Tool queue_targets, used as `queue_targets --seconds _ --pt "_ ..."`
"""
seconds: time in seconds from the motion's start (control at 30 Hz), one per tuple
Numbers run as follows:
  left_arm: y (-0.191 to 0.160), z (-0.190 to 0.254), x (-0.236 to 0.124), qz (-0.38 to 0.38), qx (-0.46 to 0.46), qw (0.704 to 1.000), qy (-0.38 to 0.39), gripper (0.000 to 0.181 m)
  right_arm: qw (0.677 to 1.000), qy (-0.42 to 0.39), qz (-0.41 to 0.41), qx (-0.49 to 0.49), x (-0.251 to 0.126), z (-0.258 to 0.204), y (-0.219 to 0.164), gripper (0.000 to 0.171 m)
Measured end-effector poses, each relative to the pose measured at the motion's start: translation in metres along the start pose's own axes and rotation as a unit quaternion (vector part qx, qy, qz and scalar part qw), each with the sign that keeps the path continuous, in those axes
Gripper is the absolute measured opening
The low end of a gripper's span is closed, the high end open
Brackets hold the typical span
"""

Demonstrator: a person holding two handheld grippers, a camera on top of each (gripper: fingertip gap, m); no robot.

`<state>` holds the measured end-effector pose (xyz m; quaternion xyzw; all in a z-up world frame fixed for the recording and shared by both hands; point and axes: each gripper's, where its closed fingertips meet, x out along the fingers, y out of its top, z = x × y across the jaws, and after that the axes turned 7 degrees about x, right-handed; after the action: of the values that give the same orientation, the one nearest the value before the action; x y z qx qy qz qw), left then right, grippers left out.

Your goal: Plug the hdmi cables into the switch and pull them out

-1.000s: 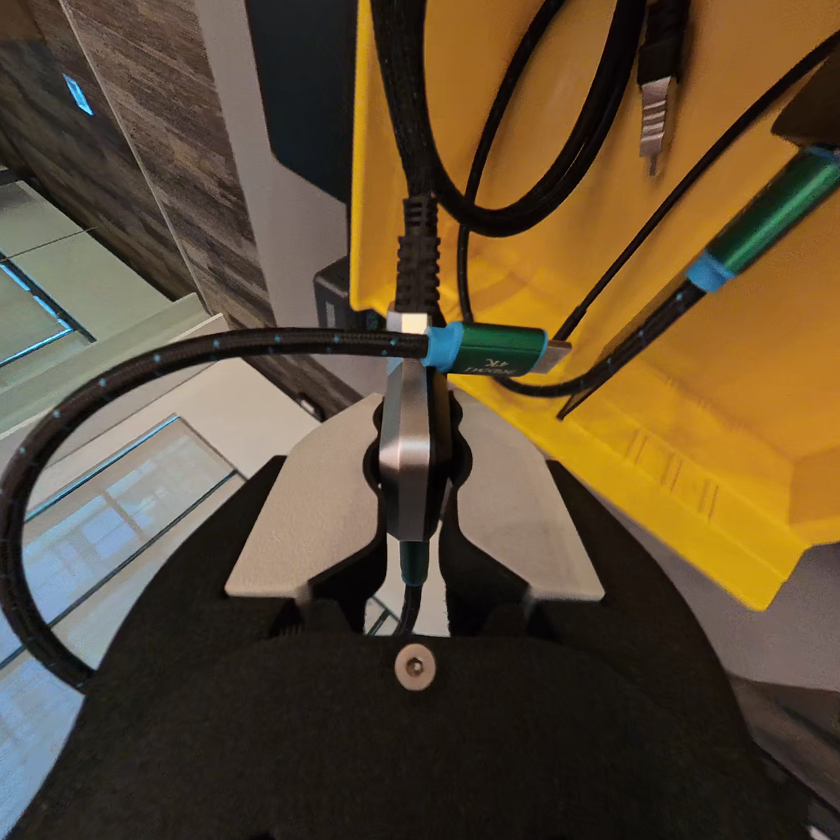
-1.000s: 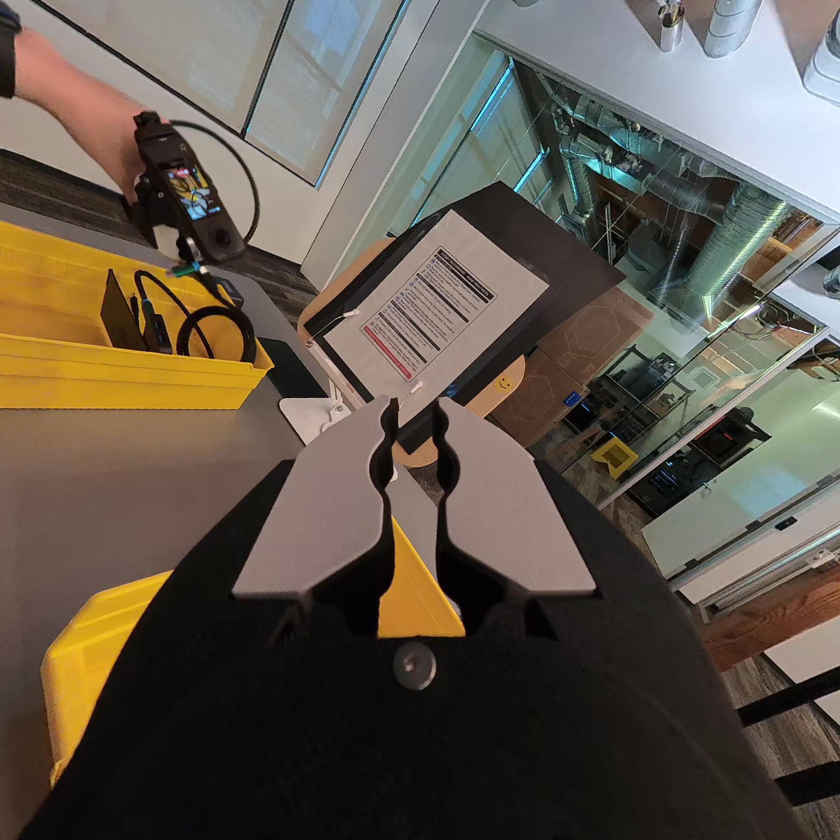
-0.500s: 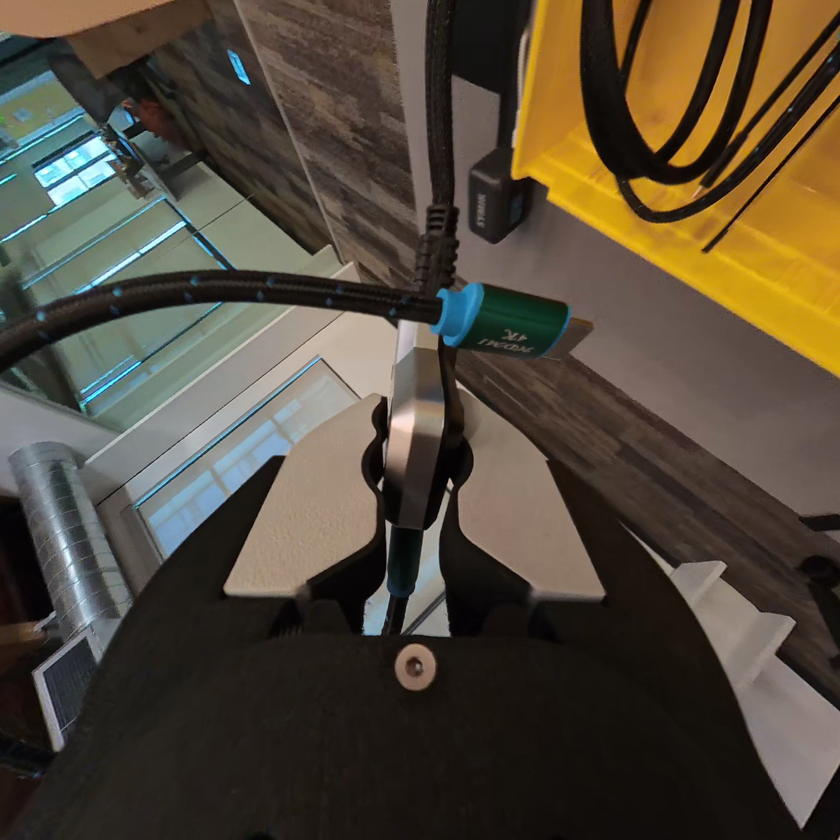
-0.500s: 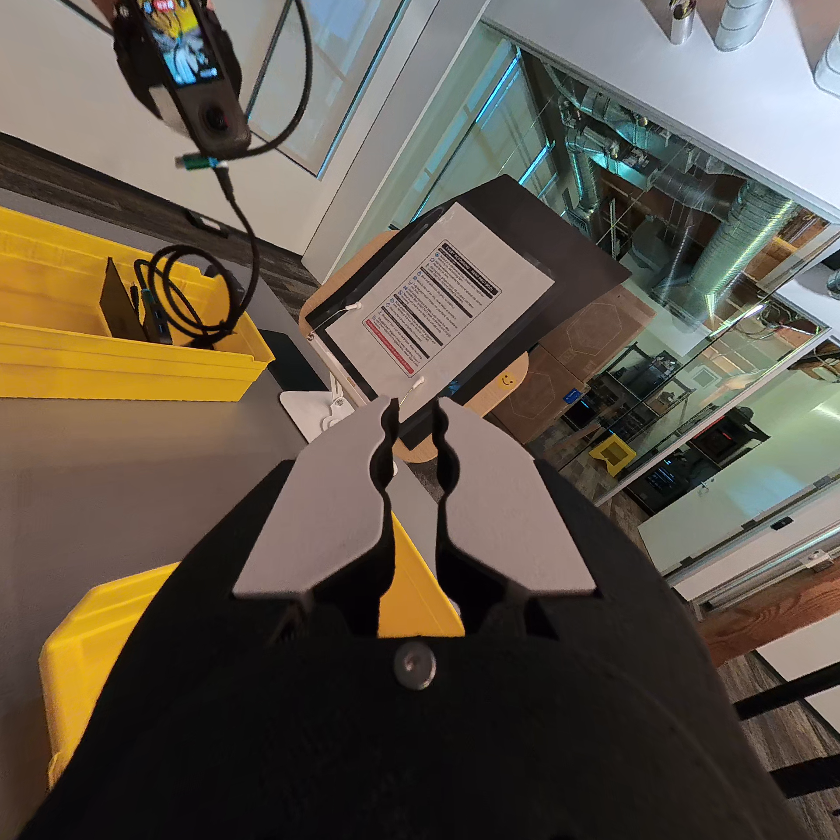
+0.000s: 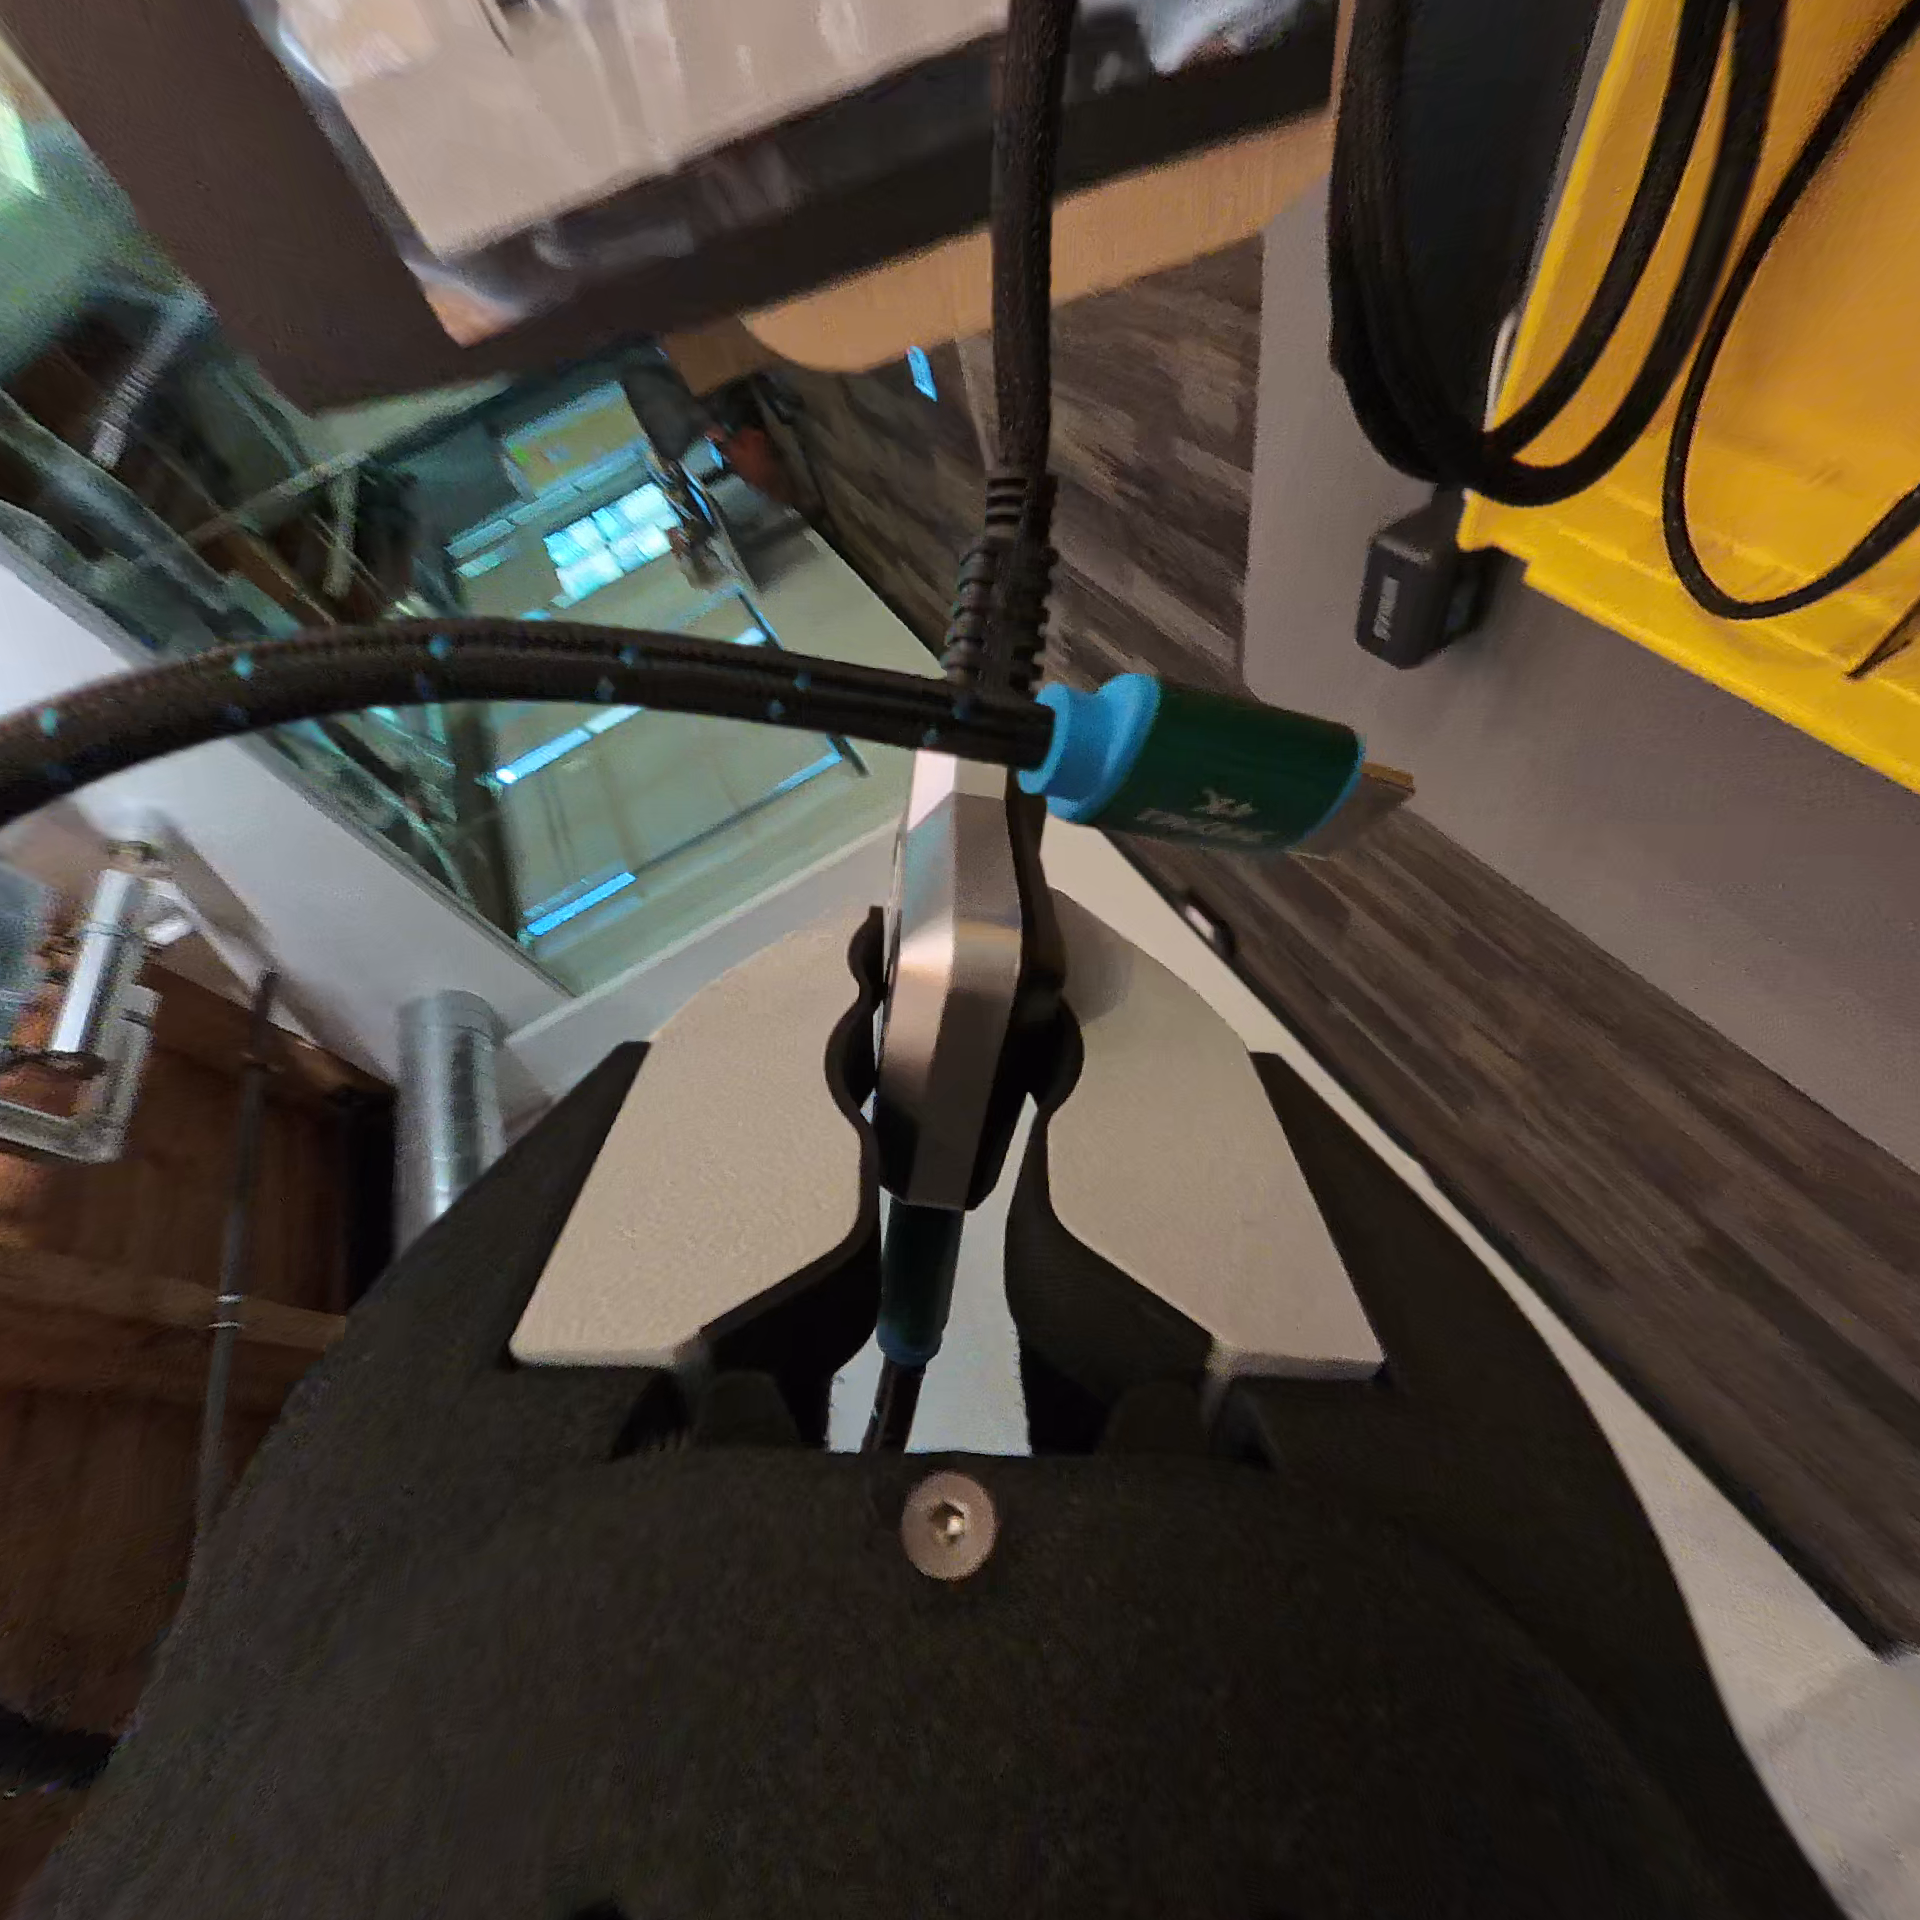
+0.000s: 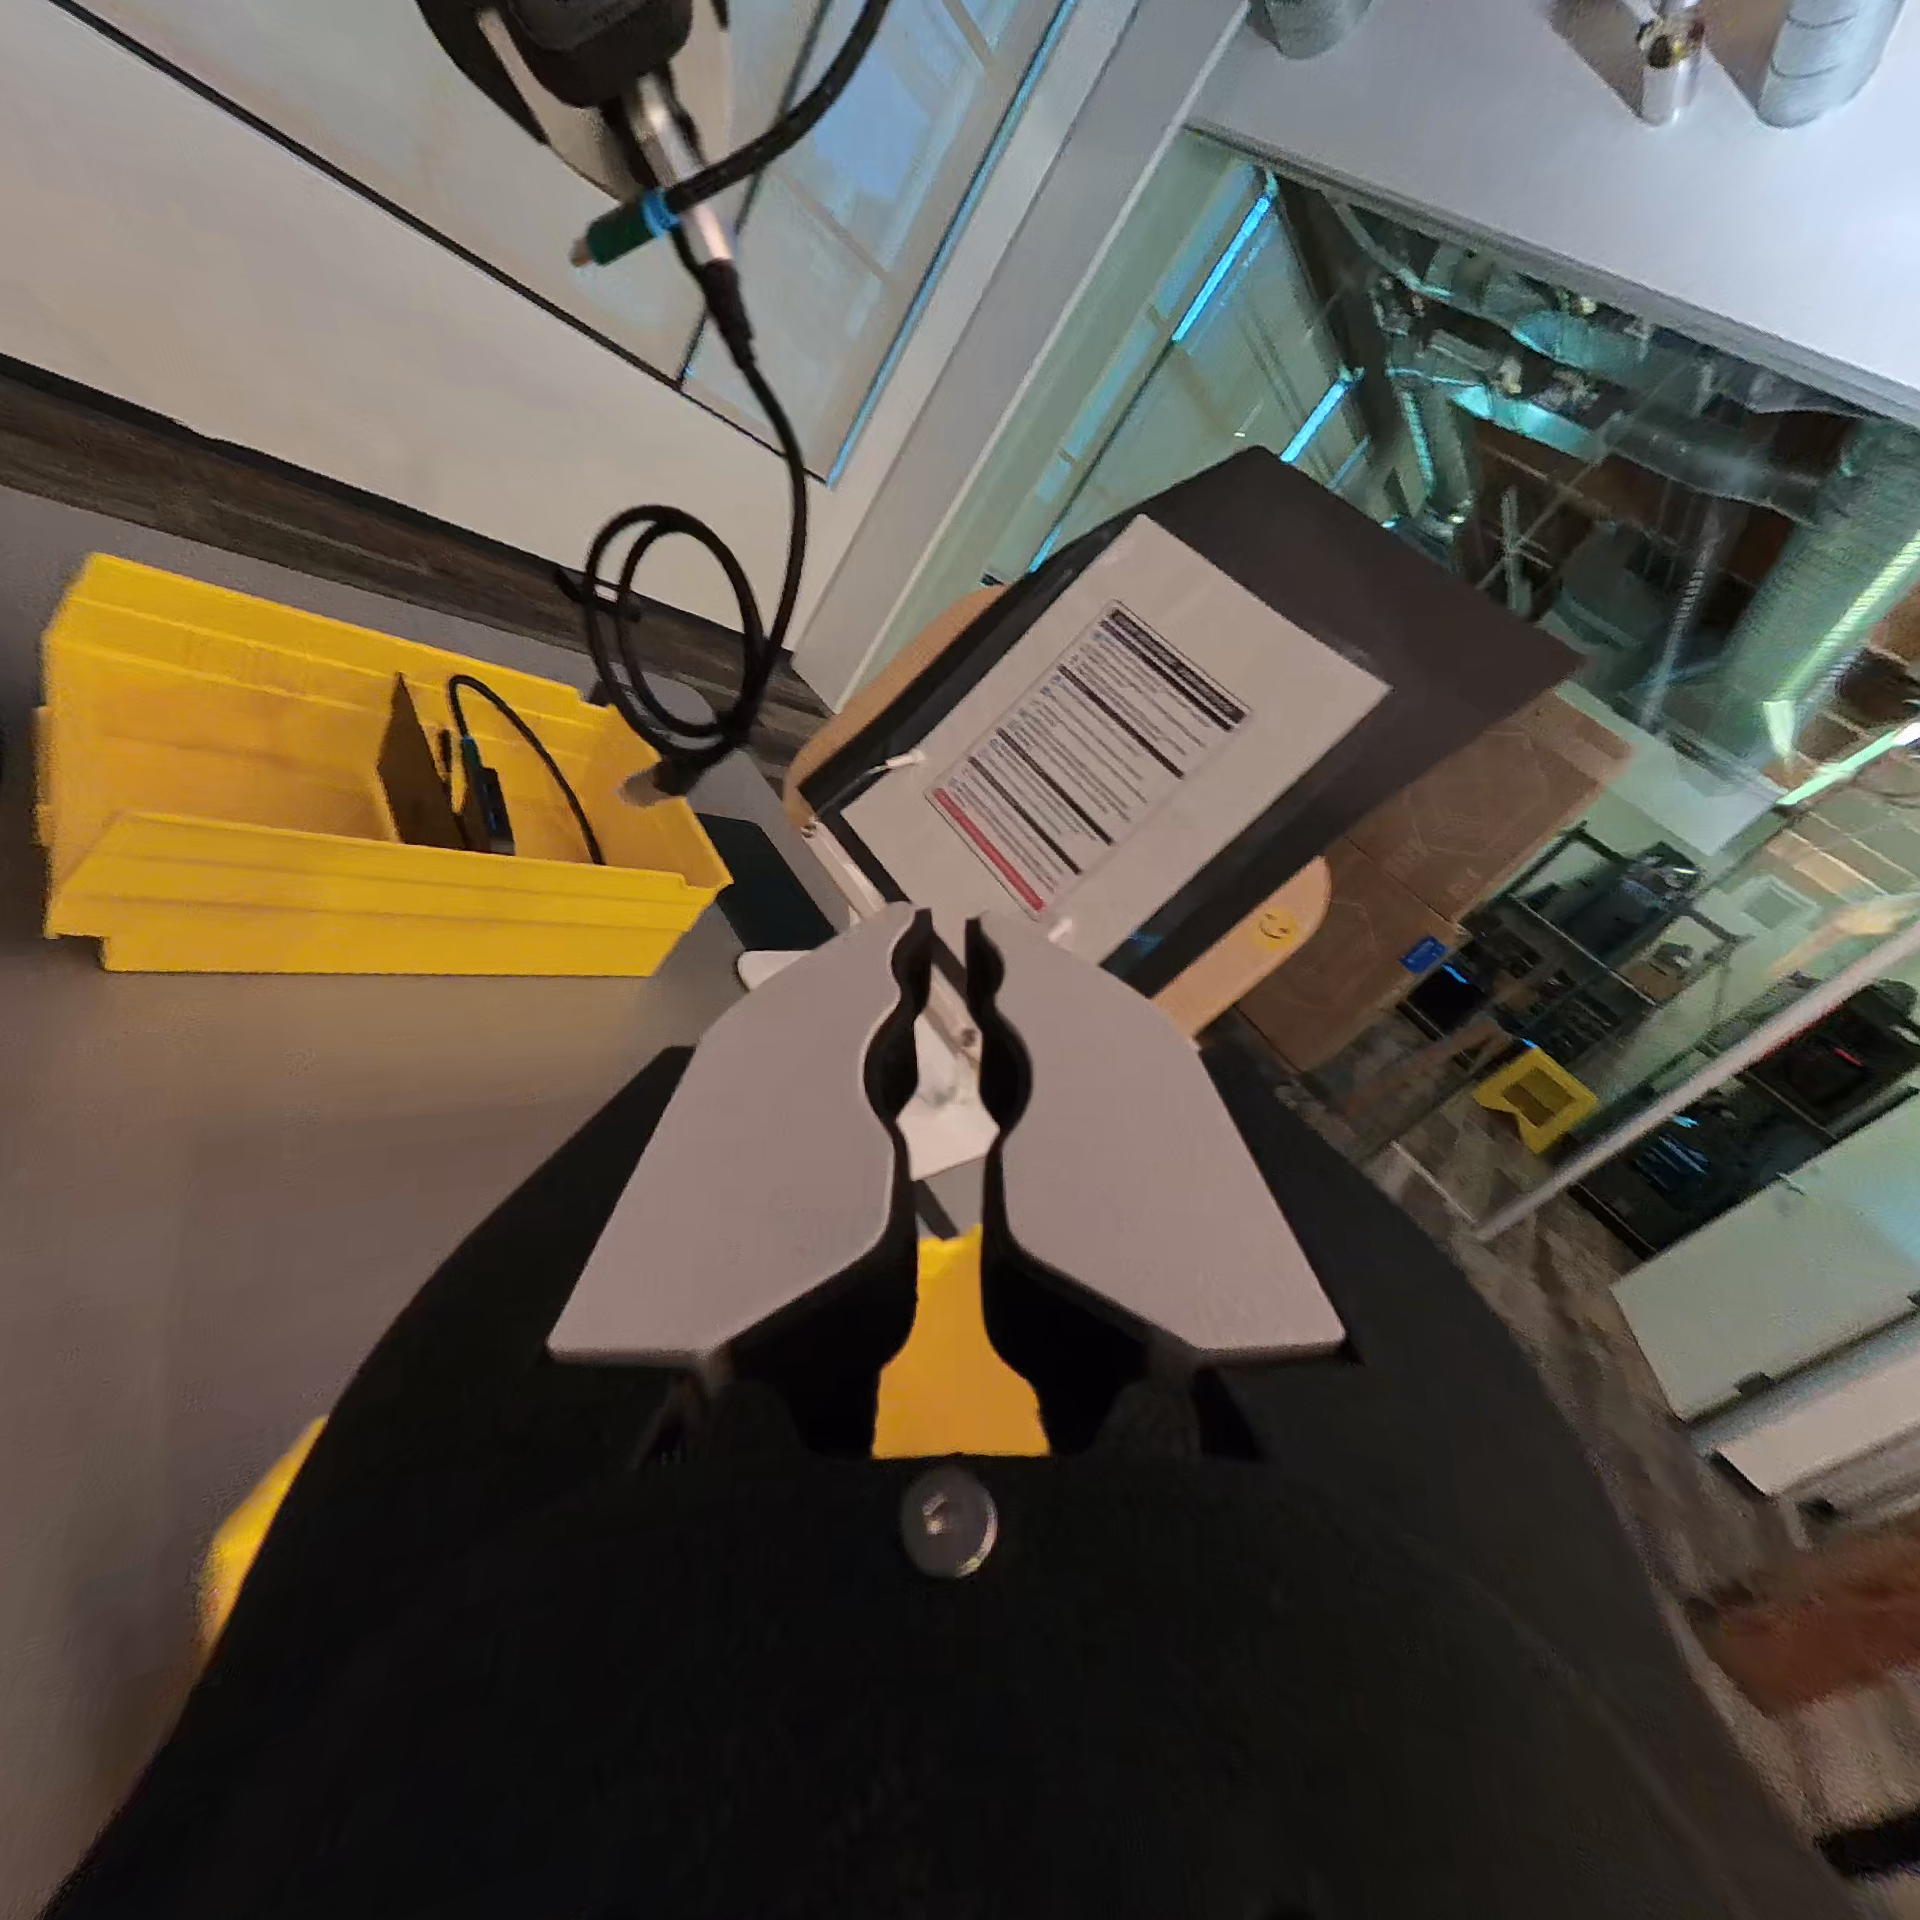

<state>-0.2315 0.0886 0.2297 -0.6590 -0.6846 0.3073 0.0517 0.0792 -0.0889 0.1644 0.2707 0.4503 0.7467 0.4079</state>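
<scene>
The silver HDMI switch point(image 5: 951, 1039) is clamped edge-on in the left gripper point(image 5: 956, 997), so its ports are hidden. A green HDMI plug point(image 5: 1195, 769) on a braided black cable point(image 5: 468, 665) hangs unplugged just beyond the switch; another plug point(image 5: 909, 1288) sits at its near end. Compared with a second ago, the switch has risen well above the yellow bin point(image 6: 364, 831). The right gripper point(image 6: 940, 940) is empty, jaws narrowly parted.

Around me a grey bench point(image 6: 260, 1122) meets a white wall point(image 6: 260, 312); dark wood-grain floor point(image 5: 1507, 1039) runs beyond; glass partitions point(image 6: 1195, 416) glow teal; silver ducts point(image 6: 1787, 62) hang from the white ceiling point(image 6: 1507, 114).
</scene>
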Motion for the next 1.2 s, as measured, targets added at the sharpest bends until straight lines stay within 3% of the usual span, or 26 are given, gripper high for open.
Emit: queue_targets --seconds 0.17,0.33,0.5,0.97,1.2 --pt "0.049 -0.004 -0.045 0.078 0.023 0.995 0.064 0.025 0.995 0.09 0.027 0.016 0.027 -0.044 0.005 0.001" --pt "0.106 0.004 -0.097 0.19 0.046 0.969 0.15 0.024 0.986 0.104 0.124 0.035 0.039 -0.063 0.029 0.014" --pt "0.141 0.025 -0.127 0.264 0.055 0.942 0.2 0.023 0.973 0.143 0.155 0.091 0.03 -0.061 0.037 0.027" --pt "0.156 0.074 -0.123 0.161 0.09 0.973 0.137 0.025 0.98 0.086 0.1 -0.151 0.084 -0.146 0.021 0.038" --pt "0.176 0.089 -0.134 0.197 0.054 0.976 0.079 0.024 0.976 0.006 0.098 -0.192 0.095 -0.143 0.017 0.035"
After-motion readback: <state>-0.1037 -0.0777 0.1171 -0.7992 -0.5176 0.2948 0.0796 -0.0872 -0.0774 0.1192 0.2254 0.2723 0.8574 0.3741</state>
